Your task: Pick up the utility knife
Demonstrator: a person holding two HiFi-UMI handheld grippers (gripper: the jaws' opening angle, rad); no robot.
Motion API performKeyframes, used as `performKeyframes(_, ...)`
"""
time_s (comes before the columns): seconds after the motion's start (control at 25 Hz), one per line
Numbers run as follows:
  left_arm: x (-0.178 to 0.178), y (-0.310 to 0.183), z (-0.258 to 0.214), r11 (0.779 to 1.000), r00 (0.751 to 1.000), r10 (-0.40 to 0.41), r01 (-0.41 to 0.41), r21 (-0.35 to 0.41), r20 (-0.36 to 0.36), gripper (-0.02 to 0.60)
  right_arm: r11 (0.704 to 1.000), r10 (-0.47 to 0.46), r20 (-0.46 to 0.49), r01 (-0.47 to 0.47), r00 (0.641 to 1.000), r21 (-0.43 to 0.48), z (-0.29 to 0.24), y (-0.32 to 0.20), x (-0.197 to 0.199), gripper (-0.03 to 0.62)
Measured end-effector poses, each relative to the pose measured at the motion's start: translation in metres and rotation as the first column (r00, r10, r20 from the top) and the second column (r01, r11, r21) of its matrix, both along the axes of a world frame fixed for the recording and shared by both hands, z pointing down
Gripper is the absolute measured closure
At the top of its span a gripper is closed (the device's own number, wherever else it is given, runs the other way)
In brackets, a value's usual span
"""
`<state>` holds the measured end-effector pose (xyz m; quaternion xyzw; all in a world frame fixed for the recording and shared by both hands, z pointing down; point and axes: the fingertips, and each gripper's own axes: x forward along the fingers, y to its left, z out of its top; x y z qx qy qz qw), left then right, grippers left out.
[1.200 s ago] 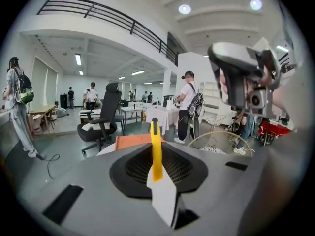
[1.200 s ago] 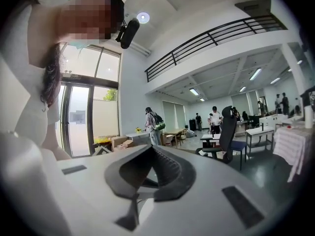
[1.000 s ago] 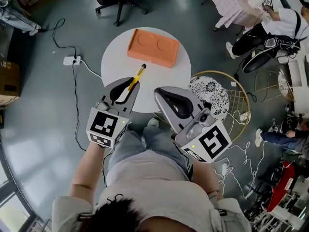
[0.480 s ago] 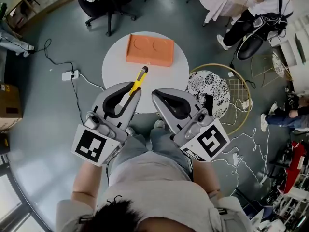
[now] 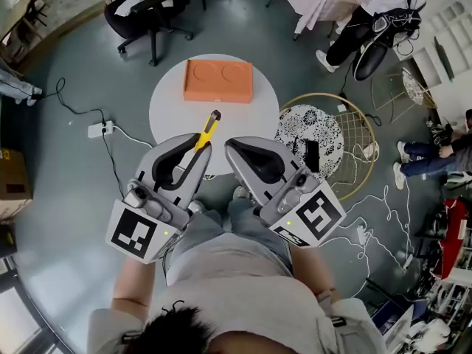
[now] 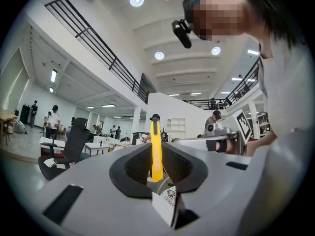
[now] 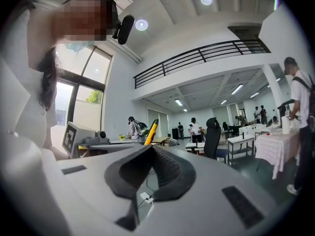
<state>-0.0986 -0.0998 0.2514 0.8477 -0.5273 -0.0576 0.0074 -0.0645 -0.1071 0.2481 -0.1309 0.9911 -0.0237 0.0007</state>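
The left hand-held gripper (image 5: 200, 147) is clenched on the utility knife (image 6: 156, 154), gripping its yellow body near the rear end. The black-tipped front end projects past the jaws, over the near part of the round white counter (image 5: 166, 109), and appears clear of its surface. The right hand-held gripper (image 5: 230, 147) is beside it, jaws together and empty. An orange tray (image 5: 218, 80) lies on the counter's far side.

My head camera looks steeply down on the left gripper (image 5: 200, 150), right gripper (image 5: 230, 147) and table (image 5: 173, 109) beyond their tips. Each gripper camera rides close behind its jaws, facing outward; both share the knife (image 6: 156, 151).
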Motion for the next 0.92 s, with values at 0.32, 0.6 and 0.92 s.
performKeyframes(0.32,0.007,0.006,-0.009,0.999,1.000,0.029,-0.029,0.021,-0.009,0.517,1.000,0.014,-0.002,-0.014,1.000,0.025,-0.007,0.004,0.003,0.586)
performKeyframes(0.6,-0.001,-0.007,-0.010,0.998,0.999,0.049,-0.049,0.026,0.004,0.517,0.999,0.026,-0.007,-0.025,1.000,0.026,-0.008,-0.008,-0.005,0.586)
performKeyframes(0.92,0.017,0.010,-0.011,0.998,0.999,0.052,-0.052,0.040,0.011,0.517,0.999,0.025,-0.005,-0.025,1.000,0.039,-0.008,0.009,0.013,0.586)
